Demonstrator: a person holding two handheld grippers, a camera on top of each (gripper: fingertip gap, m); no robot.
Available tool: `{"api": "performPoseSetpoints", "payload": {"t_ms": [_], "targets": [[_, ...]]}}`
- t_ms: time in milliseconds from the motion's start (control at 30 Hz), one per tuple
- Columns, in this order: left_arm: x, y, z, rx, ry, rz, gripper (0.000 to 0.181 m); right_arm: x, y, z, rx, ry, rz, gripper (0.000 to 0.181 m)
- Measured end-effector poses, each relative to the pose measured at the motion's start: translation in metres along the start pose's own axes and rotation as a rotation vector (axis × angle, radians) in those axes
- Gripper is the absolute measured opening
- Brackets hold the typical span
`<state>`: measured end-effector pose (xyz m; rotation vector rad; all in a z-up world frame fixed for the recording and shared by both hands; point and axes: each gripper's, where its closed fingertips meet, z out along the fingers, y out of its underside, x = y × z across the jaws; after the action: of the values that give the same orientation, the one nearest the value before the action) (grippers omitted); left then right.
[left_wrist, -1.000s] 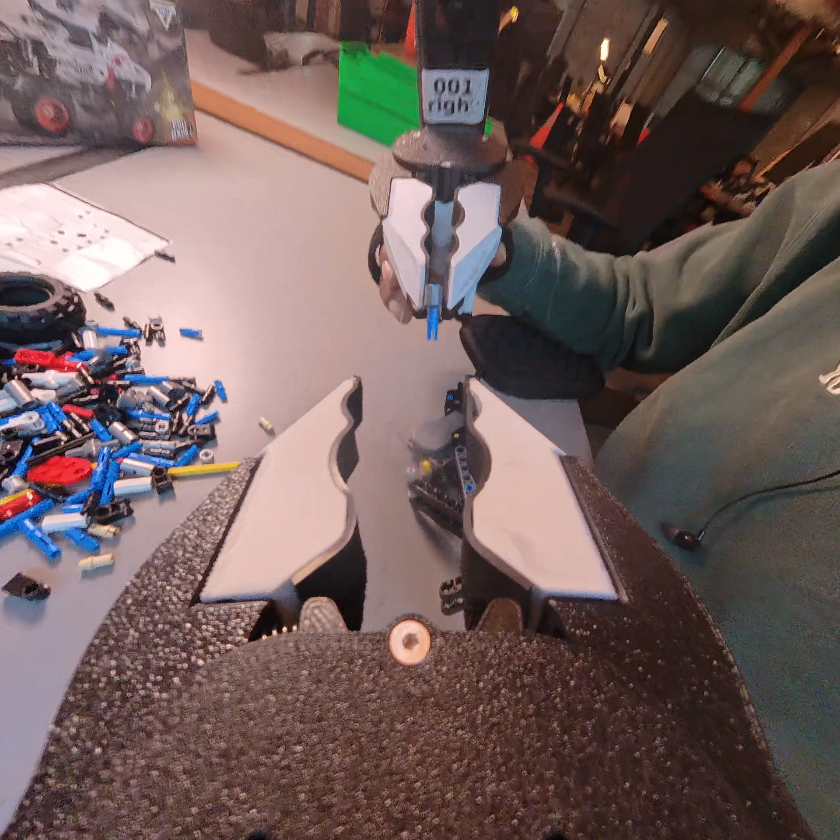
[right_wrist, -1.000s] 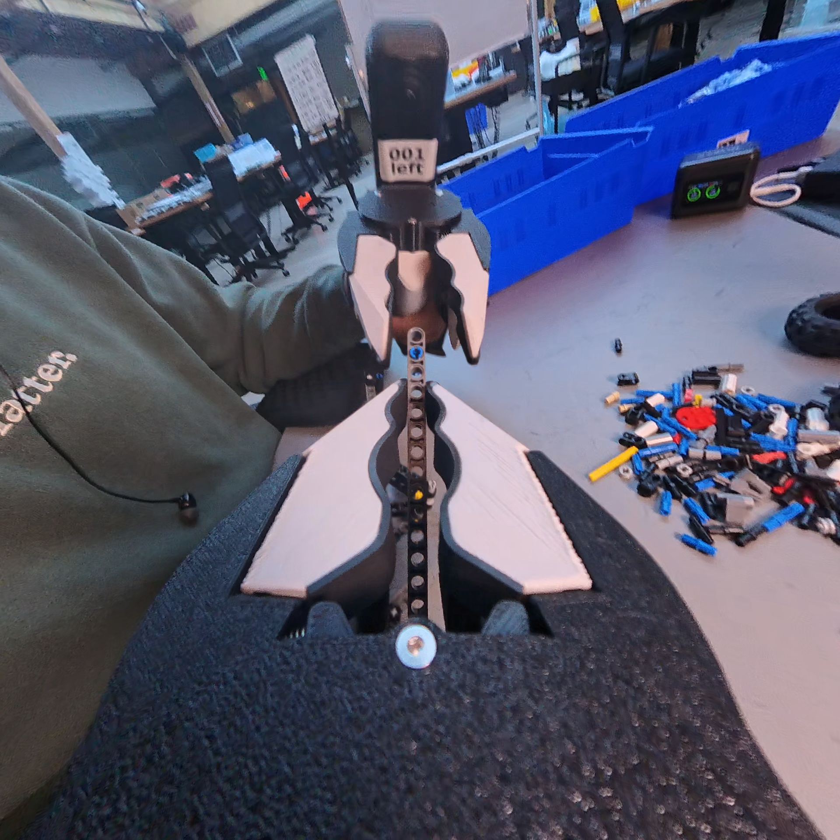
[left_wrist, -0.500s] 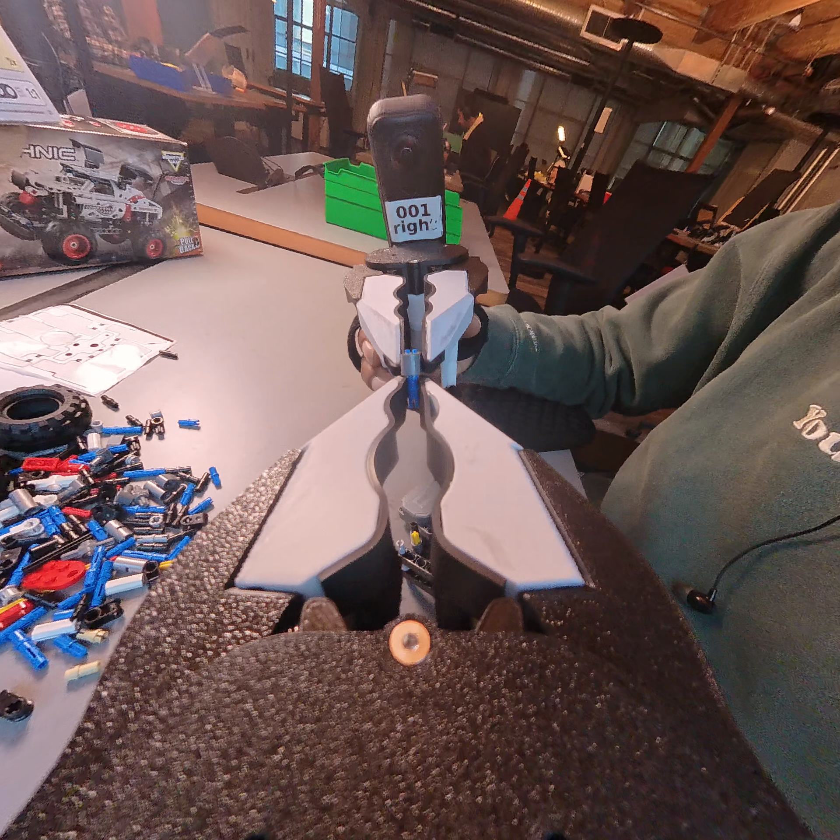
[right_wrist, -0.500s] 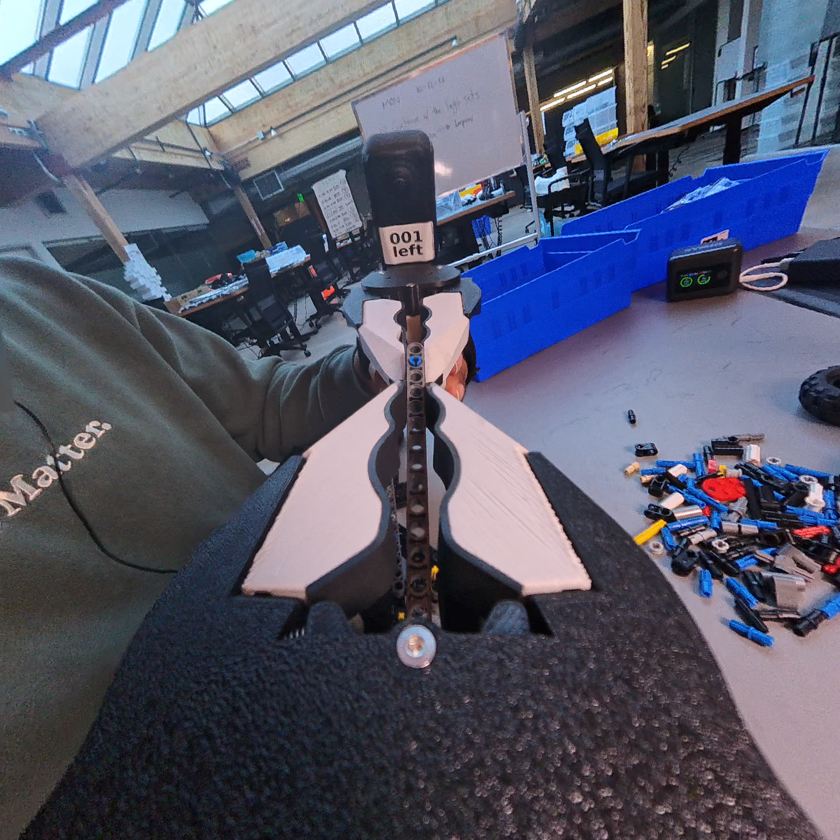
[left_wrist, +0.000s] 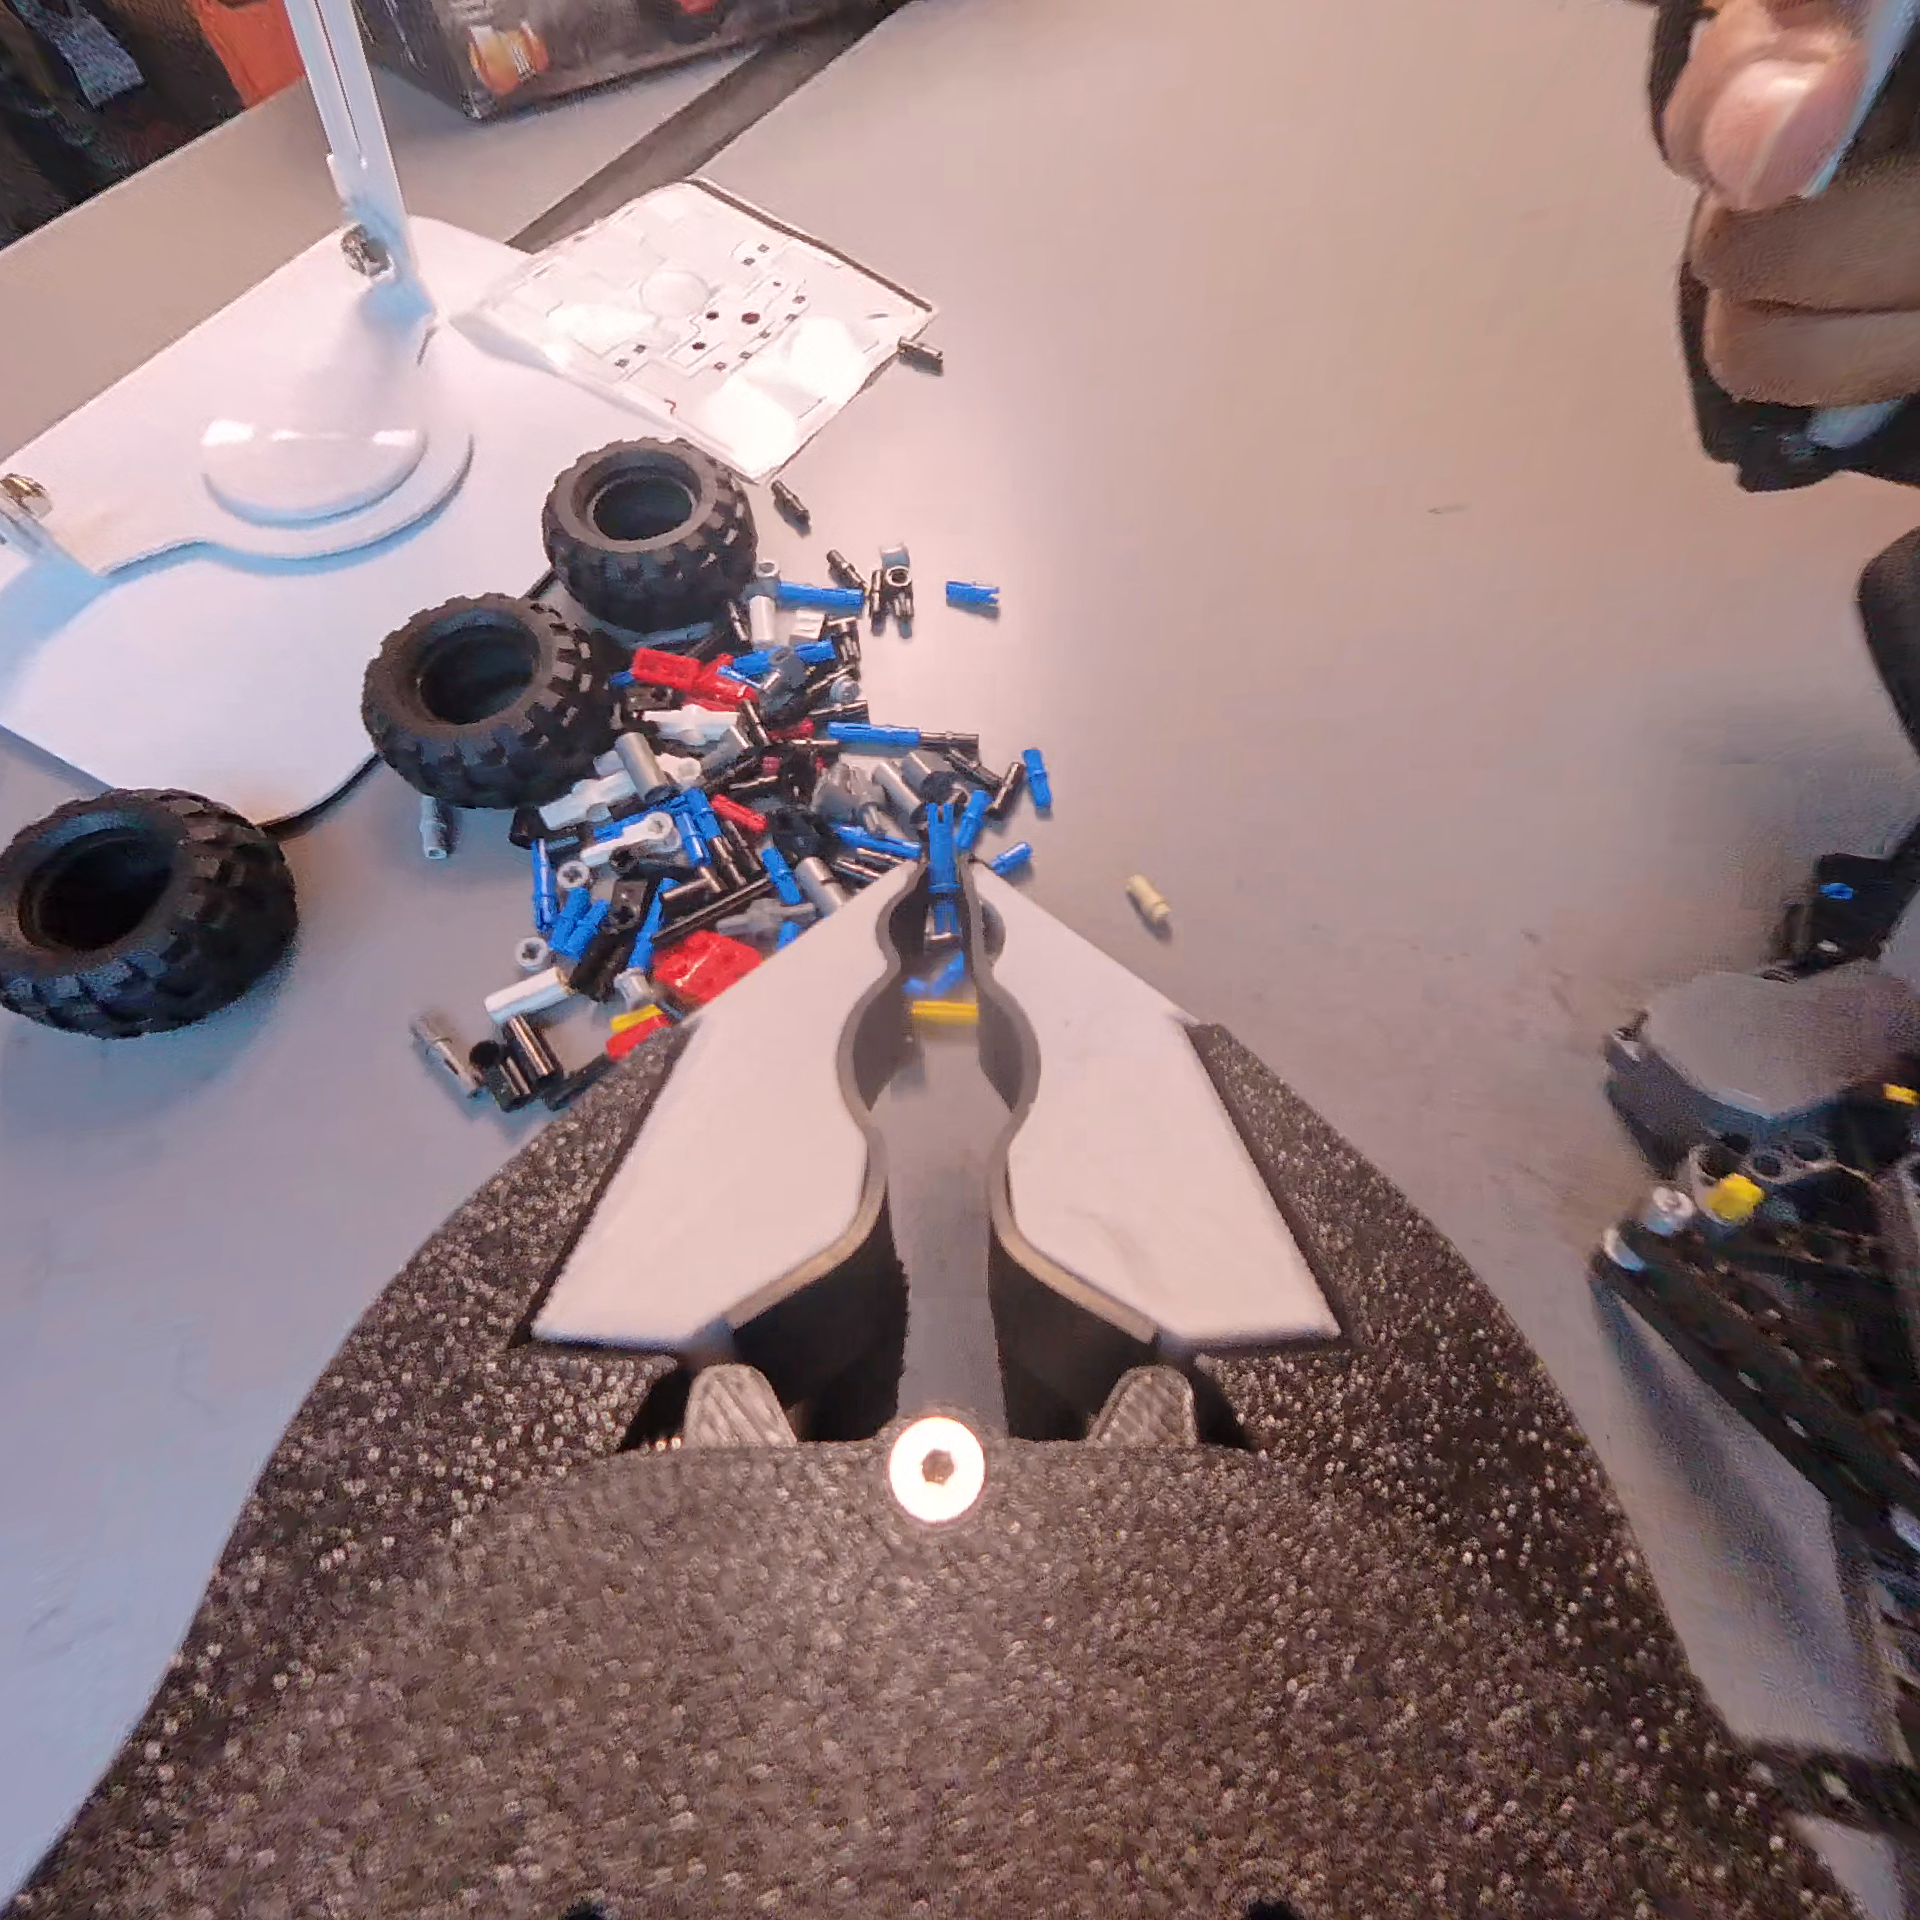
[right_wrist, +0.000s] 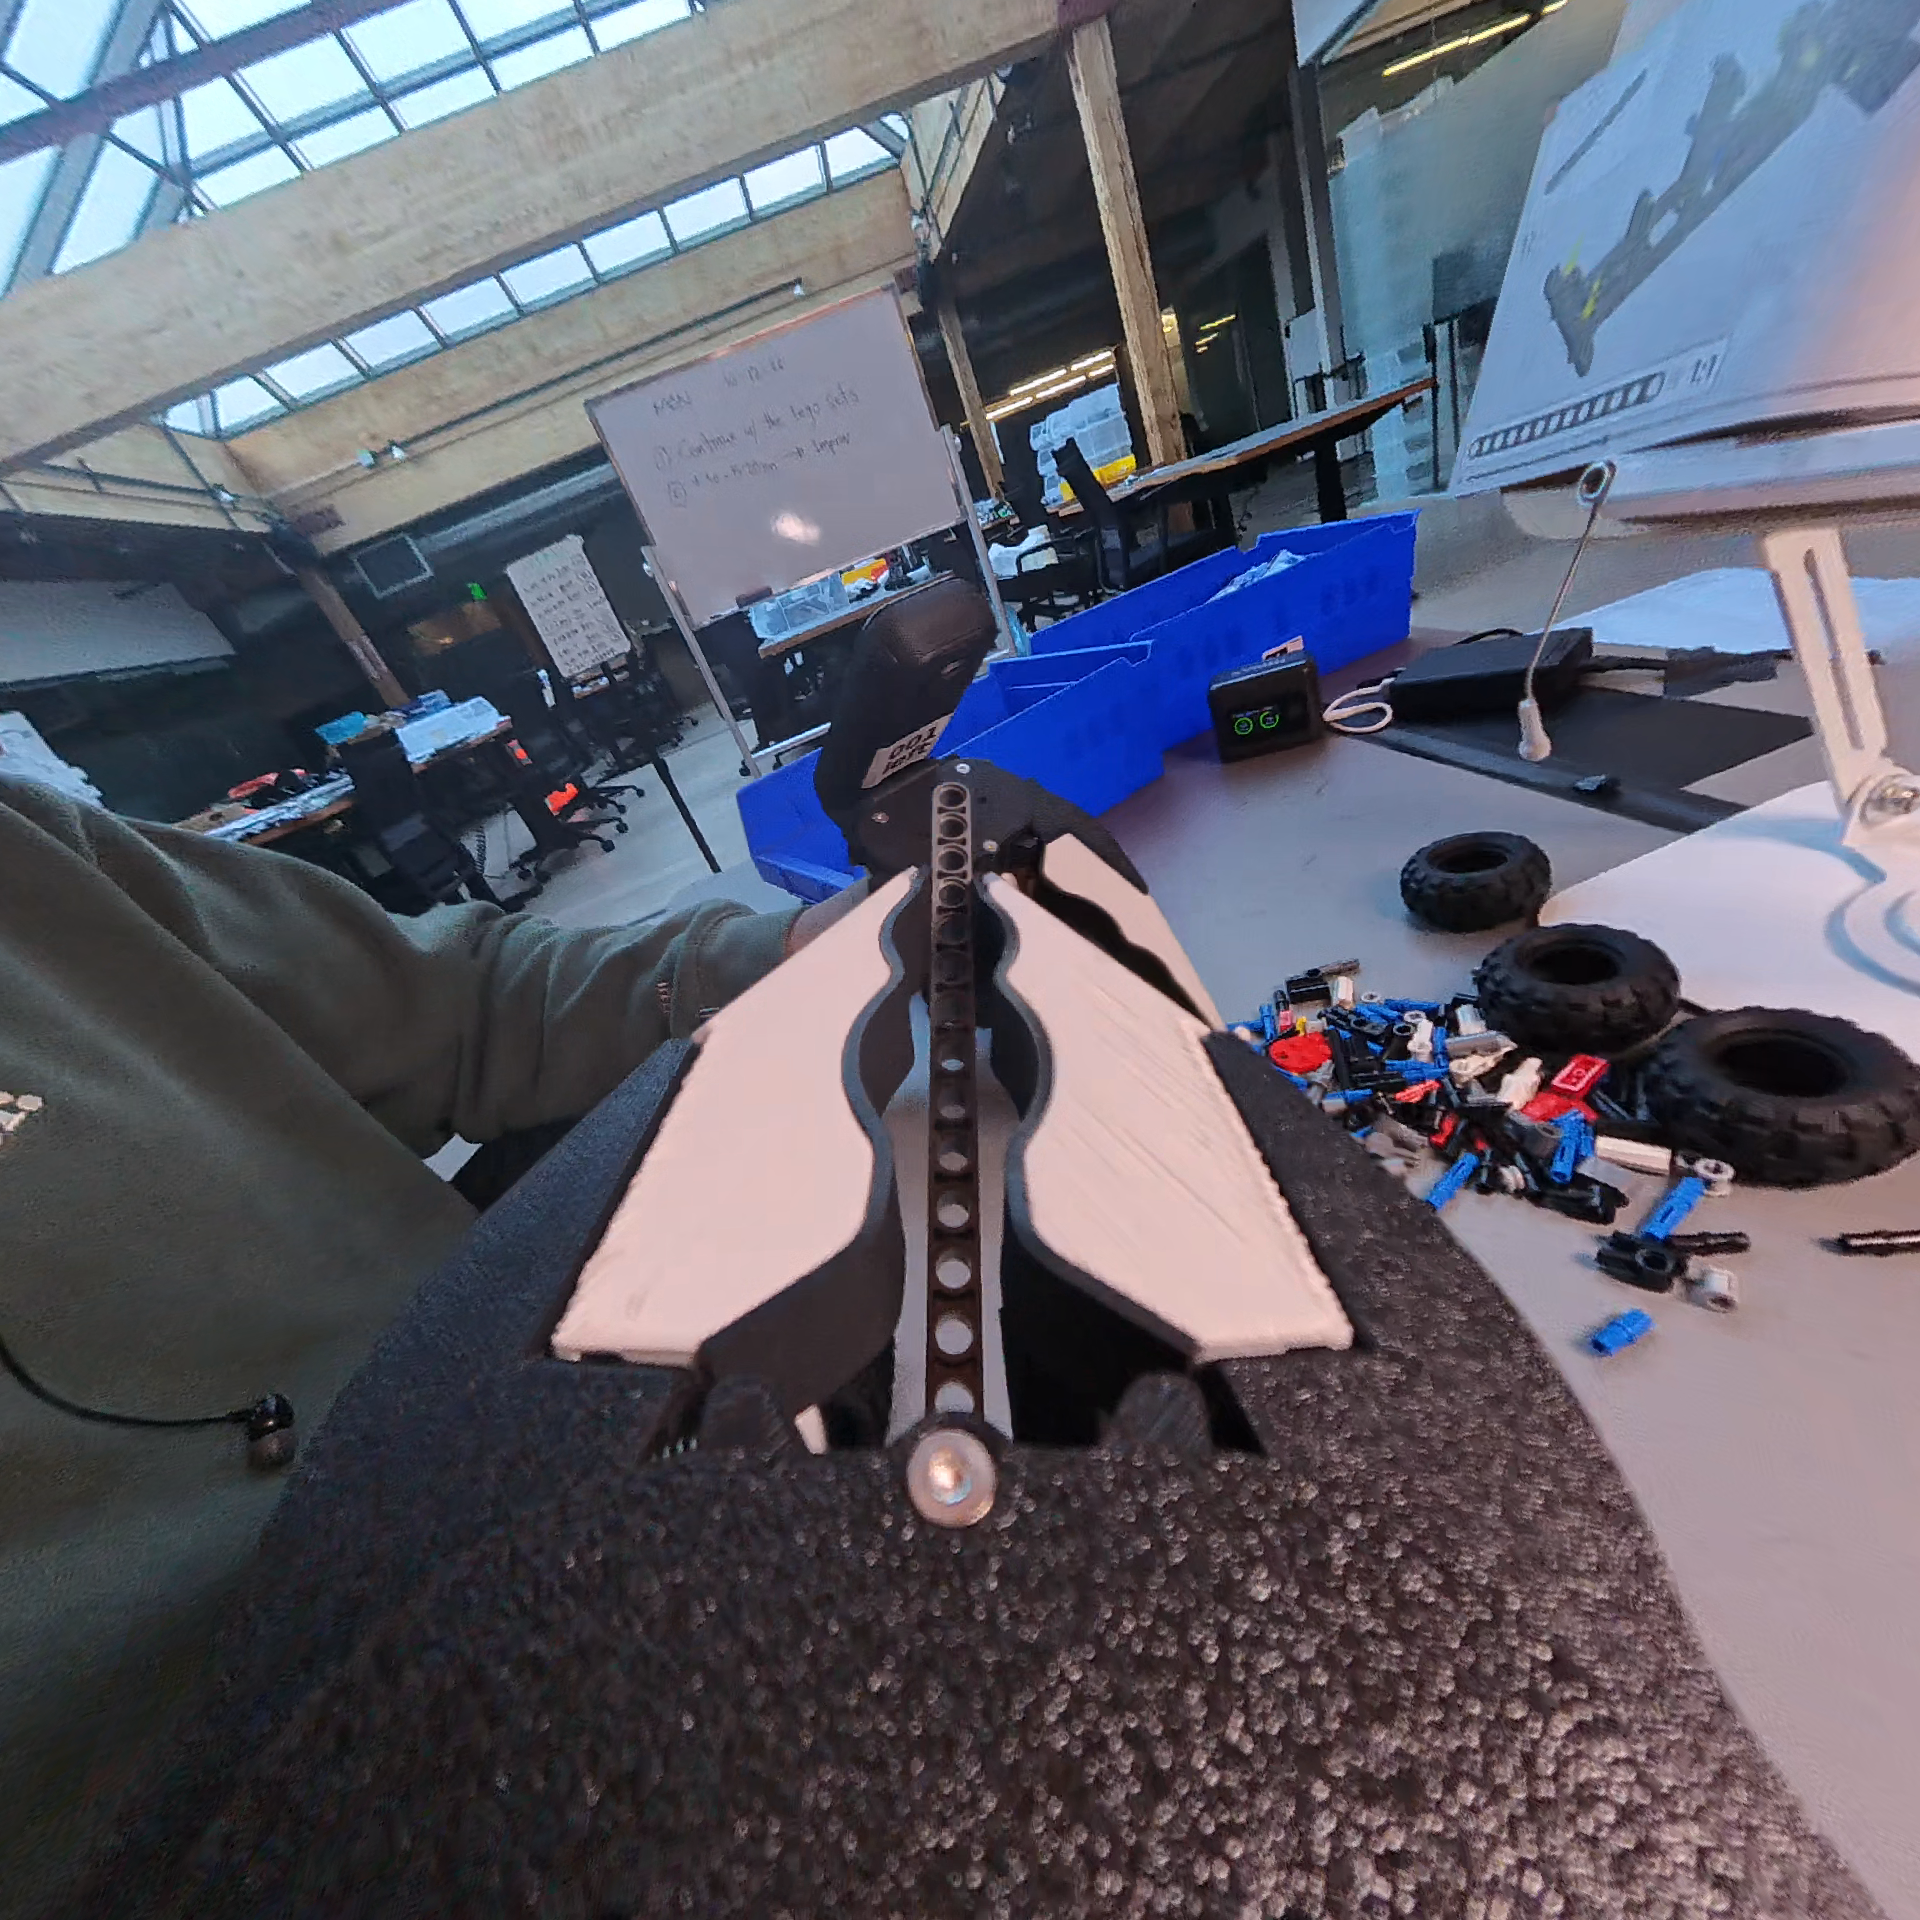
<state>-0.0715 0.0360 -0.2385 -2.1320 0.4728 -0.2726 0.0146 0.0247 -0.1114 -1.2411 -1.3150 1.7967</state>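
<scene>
**Left wrist view**
- Left tongs (left_wrist: 940, 883): nearly closed, only a slit at the tips. A blue pin (left_wrist: 940, 847) stands in that slit and appears to be pinched there (it overlaps the parts behind, so you cannot be fully certain).
- Change: half a second ago these tongs met the right pair head-on at the beam's end. They now tilt down over the tabletop (left_wrist: 1351, 623), with the tips above the near edge of the loose parts pile (left_wrist: 748, 790).
- Around them: three black tyres (left_wrist: 478, 696) left of the pile, a white stand base (left_wrist: 208, 582), a clear sheet (left_wrist: 707, 322), and a part-built black assembly (left_wrist: 1766, 1278) at the right edge.
- Your right hand (left_wrist: 1787, 156) is in the top corner, well apart.

**Right wrist view**
- Right tongs (right_wrist: 951, 883): closed on a long black holed beam (right_wrist: 953, 1091), which runs straight out between the fingers and past the tips, held up off the tabletop.
- Change: the blue pin that sat near the beam's far end is gone, and the top holes show empty.
- Beyond: the left tongs are low behind the beam. Blue bins (right_wrist: 1101, 727) and an instruction page (right_wrist: 1704, 239) on its stand sit farther off.
</scene>
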Motion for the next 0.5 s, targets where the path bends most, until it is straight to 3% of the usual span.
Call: {"api": "performPoseSetpoints", "payload": {"t_ms": [267, 400, 500], "targets": [[-0.011, -0.012, -0.003, 0.098, 0.024, -0.071, 0.027, 0.006, 0.007, -0.001, 0.037, -0.035, 0.119, 0.006], [0.024, -0.045, -0.030, 0.294, 0.258, -0.130, 0.033, 0.008, 0.014, 0.002, 0.026, -0.050, 0.161, 0.006], [0.058, -0.067, -0.056, 0.418, 0.488, -0.209, 0.032, 0.003, 0.022, 0.009, -0.029, -0.014, 0.031, 0.006]]}}
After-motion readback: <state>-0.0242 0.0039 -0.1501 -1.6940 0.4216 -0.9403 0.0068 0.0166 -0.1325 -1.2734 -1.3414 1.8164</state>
